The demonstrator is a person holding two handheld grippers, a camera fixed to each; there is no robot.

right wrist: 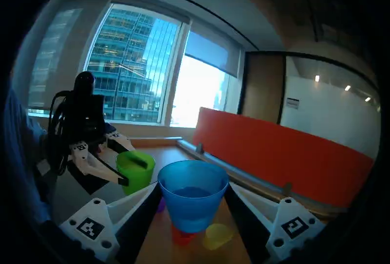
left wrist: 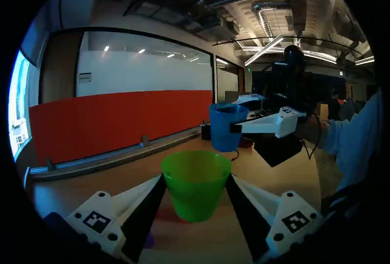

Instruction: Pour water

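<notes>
The green cup (left wrist: 196, 191) is clamped upright by both fingers of the left gripper (left wrist: 196, 179), above the table (left wrist: 73, 191). The blue cup (right wrist: 193, 203), water inside, is likewise pinched upright in the right gripper (right wrist: 193, 188), nearby.

blue cup (right wrist: 193, 196): upright, translucent, water (right wrist: 192, 192) inside | green cup (left wrist: 196, 183): upright, translucent, near blue cup

in the right gripper view daylight floods through the window (right wrist: 141, 69) at upper left, burning out to white near the middle and glowing through the blue cup (right wrist: 193, 200), while the left edge sinks into shadow. the left gripper view is dimmer, lit by ceiling strip lights (left wrist: 265, 49) at upper right, the green cup (left wrist: 196, 186) sharp. both bow straight lines and darken toward the rim.
</notes>
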